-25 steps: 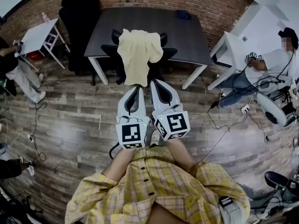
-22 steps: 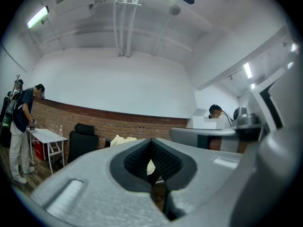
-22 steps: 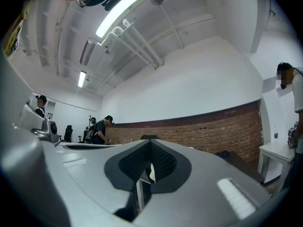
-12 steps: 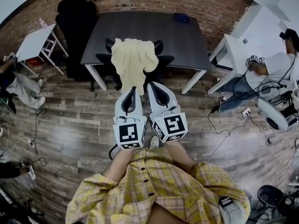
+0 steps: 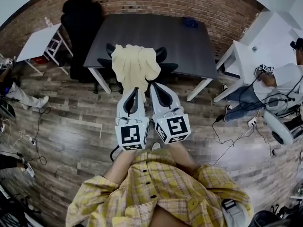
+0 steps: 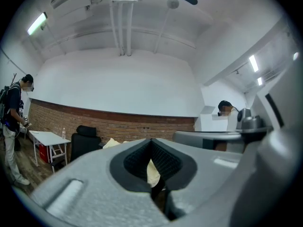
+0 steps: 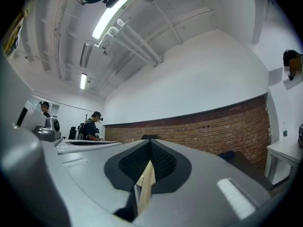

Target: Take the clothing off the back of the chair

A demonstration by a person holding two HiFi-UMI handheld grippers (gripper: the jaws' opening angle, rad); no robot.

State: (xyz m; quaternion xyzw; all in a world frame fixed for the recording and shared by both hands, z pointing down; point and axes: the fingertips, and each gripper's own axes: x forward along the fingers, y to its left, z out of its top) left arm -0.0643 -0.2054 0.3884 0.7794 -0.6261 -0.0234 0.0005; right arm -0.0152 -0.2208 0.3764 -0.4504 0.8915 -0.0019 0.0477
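A cream garment (image 5: 135,65) hangs over the back of a black chair (image 5: 166,68) pushed up to a dark grey table (image 5: 151,32). In the head view my left gripper (image 5: 134,90) and right gripper (image 5: 154,85) sit side by side, level, pointing at the garment's lower hem; I cannot tell whether they touch it. Both are shut with nothing between the jaws. In the left gripper view the garment (image 6: 152,171) shows as a pale strip past the shut left gripper (image 6: 152,145). The right gripper view shows the garment (image 7: 147,183) the same way beyond the right gripper (image 7: 150,148).
A tall black office chair (image 5: 83,18) stands at the table's left end, beside a small white table (image 5: 40,39). A white desk (image 5: 246,56) and a seated person (image 5: 279,74) are at the right. Cables (image 5: 232,126) trail over the wood floor. A blue item (image 5: 191,21) lies on the table.
Both grippers have moved forward together toward the chair, and their tips now overlap the garment's lower hem. Their jaws stayed shut.
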